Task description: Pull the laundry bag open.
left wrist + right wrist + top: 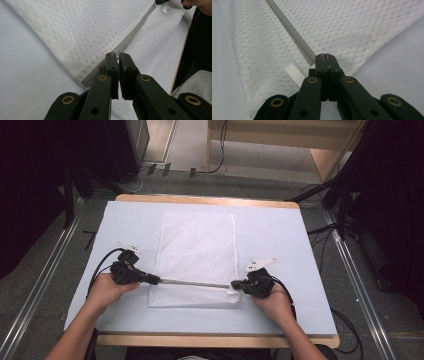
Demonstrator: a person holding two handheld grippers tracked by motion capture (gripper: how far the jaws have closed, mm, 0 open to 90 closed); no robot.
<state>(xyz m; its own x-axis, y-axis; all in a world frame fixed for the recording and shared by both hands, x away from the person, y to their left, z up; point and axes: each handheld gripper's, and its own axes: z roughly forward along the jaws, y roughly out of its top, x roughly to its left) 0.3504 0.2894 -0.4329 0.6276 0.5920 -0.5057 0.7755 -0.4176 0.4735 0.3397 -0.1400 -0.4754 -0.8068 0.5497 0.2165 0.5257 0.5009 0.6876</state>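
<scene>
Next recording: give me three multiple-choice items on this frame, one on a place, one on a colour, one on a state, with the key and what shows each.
1. Where does the grey zipper run on the white mesh laundry bag?
A. along the far edge
B. across it near the near end
C. down its left edge

2. What colour is the table cover?
A. pale blue-white
B. green
C. red

3. How do the jaws of the right gripper stand?
A. wide open
B. half open
C. shut

Key: B, the zipper spans between the two grippers near the person; A, the bare cover beside the bag; C, the right gripper view shows the jaws together.
</scene>
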